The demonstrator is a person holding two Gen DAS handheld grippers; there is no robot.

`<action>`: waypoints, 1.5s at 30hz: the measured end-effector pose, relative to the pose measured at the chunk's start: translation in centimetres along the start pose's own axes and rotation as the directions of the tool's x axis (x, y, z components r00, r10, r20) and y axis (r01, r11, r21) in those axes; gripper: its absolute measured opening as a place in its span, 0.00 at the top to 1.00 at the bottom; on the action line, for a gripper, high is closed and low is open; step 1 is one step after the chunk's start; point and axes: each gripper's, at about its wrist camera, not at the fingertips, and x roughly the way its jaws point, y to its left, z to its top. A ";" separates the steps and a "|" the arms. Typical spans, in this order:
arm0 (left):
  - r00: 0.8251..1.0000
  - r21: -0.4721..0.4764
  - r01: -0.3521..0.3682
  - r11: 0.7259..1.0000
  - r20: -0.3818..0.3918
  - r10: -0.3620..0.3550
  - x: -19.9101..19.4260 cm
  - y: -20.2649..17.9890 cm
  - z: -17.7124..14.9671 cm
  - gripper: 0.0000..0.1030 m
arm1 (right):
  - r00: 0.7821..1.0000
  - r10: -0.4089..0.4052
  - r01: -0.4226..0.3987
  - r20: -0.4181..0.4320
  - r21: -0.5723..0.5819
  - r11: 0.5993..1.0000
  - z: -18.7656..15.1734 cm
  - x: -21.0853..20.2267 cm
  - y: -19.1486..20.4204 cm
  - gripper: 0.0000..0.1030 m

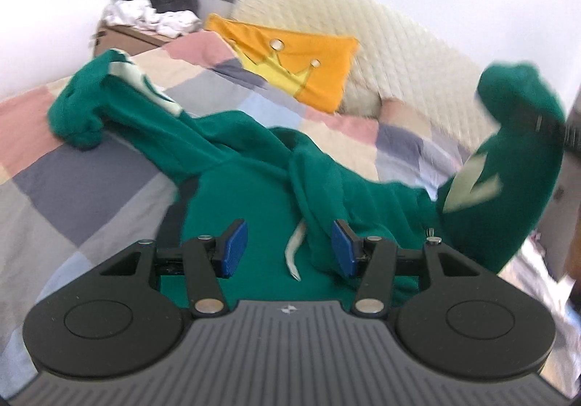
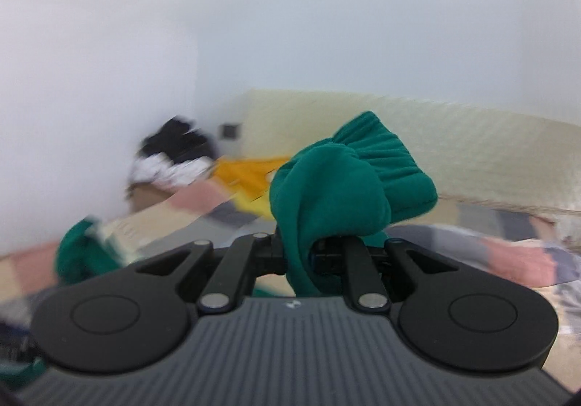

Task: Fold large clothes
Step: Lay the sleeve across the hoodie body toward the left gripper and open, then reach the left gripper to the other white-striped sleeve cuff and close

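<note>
Green hoodie (image 1: 254, 195) sprawls on the patchwork bed (image 1: 83, 181). Right gripper (image 2: 308, 253) clamps the cuff of a sleeve, lifted at 3 o'clock. Left gripper (image 1: 288, 246) hovers agape over the chest, empty. Step: folding sleeve inward. Next: lay it across the torso.

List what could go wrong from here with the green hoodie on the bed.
1. The right claw pinches only a bunched sleeve end of the green hoodie; the fabric could slip out as it swings.
2. The left claw stands open above the chest and pins nothing, so the whole garment may drag across the patchwork quilt.
3. The white drawstring lies between its pads and might get caught.
</note>
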 end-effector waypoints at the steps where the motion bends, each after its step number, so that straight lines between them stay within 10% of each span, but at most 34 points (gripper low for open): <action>1: 1.000 -0.014 -0.008 1.000 0.004 0.008 -0.1 0.5 0.1 0.44 | 1.000 0.022 -0.022 -0.015 -0.014 1.000 -0.7 -0.3 1.3 0.87; 13: 1.000 -0.117 0.000 0.993 -0.026 -0.003 1.6 3.3 0.3 0.44 | 0.946 0.176 -0.233 -0.271 -0.196 0.953 -12.5 -1.0 11.7 0.86; 20: 0.997 -0.116 0.047 0.992 -0.047 -0.053 3.1 3.0 -0.2 0.44 | 0.920 0.221 -0.285 -0.325 -0.163 0.945 -13.5 -0.5 12.4 0.82; 26: 0.998 -0.090 0.054 0.994 -0.027 -0.056 2.9 2.0 -0.3 0.44 | 0.886 0.335 -0.354 -0.321 -0.002 0.935 -12.9 -2.4 11.0 0.48; 30: 0.998 -0.097 0.069 0.993 -0.005 -0.070 2.3 1.7 -0.2 0.44 | 0.880 0.365 -0.377 -0.305 0.021 0.926 -12.4 -5.0 10.0 0.47; 39: 0.988 0.037 0.113 0.993 -0.106 -0.109 3.0 -2.7 -2.8 0.50 | 0.948 0.179 -0.153 -0.264 0.116 0.981 -11.4 -5.1 6.0 0.47; 45: 0.965 0.106 0.063 0.992 -0.260 -0.034 6.4 -3.9 -5.4 0.63 | 0.938 0.093 -0.009 -0.334 0.244 0.970 -13.6 -2.2 2.5 0.47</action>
